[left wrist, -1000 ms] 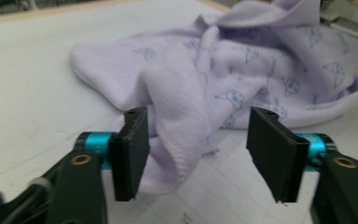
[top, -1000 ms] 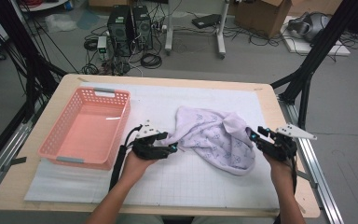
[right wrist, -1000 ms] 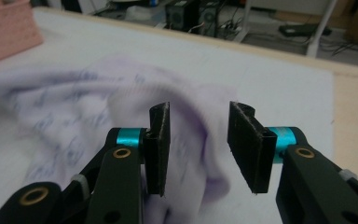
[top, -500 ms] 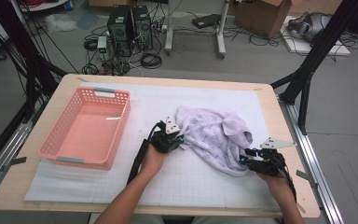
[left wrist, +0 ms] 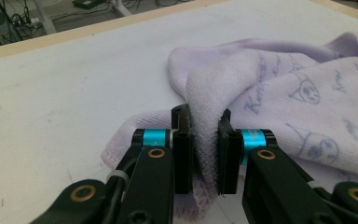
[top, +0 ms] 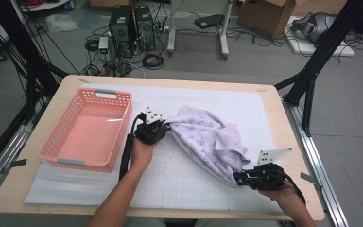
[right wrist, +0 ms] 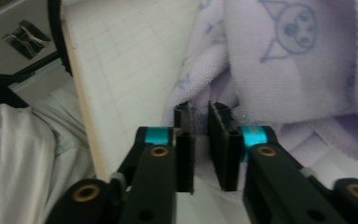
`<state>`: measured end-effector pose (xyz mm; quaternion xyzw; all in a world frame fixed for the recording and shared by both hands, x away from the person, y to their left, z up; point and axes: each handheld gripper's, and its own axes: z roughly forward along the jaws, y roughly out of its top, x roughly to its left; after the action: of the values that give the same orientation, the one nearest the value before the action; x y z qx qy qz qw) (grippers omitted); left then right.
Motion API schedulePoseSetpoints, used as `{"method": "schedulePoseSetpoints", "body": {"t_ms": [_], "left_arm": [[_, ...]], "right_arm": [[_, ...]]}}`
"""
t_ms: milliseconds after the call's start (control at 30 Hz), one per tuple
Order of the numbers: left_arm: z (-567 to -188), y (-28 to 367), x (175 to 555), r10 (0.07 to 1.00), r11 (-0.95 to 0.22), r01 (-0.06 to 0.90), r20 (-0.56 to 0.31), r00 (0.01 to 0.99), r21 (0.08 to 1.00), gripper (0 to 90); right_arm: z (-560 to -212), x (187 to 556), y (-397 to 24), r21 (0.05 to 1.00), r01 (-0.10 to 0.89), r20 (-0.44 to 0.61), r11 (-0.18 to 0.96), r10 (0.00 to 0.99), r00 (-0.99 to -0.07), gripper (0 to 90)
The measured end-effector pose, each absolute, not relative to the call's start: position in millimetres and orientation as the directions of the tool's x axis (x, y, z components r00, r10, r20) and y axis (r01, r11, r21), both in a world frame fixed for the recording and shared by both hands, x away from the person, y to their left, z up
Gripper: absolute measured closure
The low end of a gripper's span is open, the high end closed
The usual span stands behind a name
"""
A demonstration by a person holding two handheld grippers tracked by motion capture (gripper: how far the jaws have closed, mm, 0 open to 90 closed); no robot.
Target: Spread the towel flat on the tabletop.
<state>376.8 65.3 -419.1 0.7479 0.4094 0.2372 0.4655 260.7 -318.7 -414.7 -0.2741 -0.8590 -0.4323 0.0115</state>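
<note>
A lavender towel (top: 208, 137) with small printed figures lies rumpled on the white grid mat (top: 184, 184). My left gripper (top: 166, 126) is at its far left corner. In the left gripper view the jaws have just been closing and the left gripper (left wrist: 200, 116) is shut on an upright fold of the towel (left wrist: 307, 93). My right gripper (top: 237, 178) is at the towel's near right corner. Its jaws have just been closing too, and in the right gripper view the right gripper (right wrist: 200, 109) pinches the hem of the towel (right wrist: 284, 70) in a narrow gap.
A pink plastic basket (top: 94, 92) stands at the left of the mat, close beside my left hand. The wooden table edge (top: 293, 142) runs just right of my right hand. Black frame posts, computers and cables are on the floor beyond.
My left gripper moved away from me onto the towel's left corner and closed on a fold. My right gripper came nearer and leftward to the towel's near right corner, its jaws narrowing.
</note>
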Motion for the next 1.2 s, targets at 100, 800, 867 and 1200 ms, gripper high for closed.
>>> {"method": "schedulePoseSetpoints", "body": {"t_ms": [100,800,867,1200], "left_arm": [[-420.7,64.2,376.3,0.820,-0.225,0.391,-0.044,0.571,0.893,70.7],[-416.0,67.1,337.7,0.734,-0.215,0.311,-0.057,0.677,0.926,57.5],[-416.5,64.7,335.6,0.726,-0.212,0.309,-0.062,0.685,0.927,58.3],[-417.1,29.7,325.3,0.646,-0.195,0.294,-0.103,0.756,0.936,60.4]], "right_arm": [[-406.3,258.8,-315.1,0.778,0.468,0.250,0.418,0.477,-0.843,55.7],[-396.9,334.3,-319.7,0.757,0.488,-0.164,0.434,0.850,-0.500,85.7],[-399.4,330.5,-342.5,0.767,0.530,-0.172,0.361,0.912,-0.373,85.6],[-403.2,292.0,-385.8,0.852,0.490,-0.035,0.185,0.954,-0.298,58.3]]}}
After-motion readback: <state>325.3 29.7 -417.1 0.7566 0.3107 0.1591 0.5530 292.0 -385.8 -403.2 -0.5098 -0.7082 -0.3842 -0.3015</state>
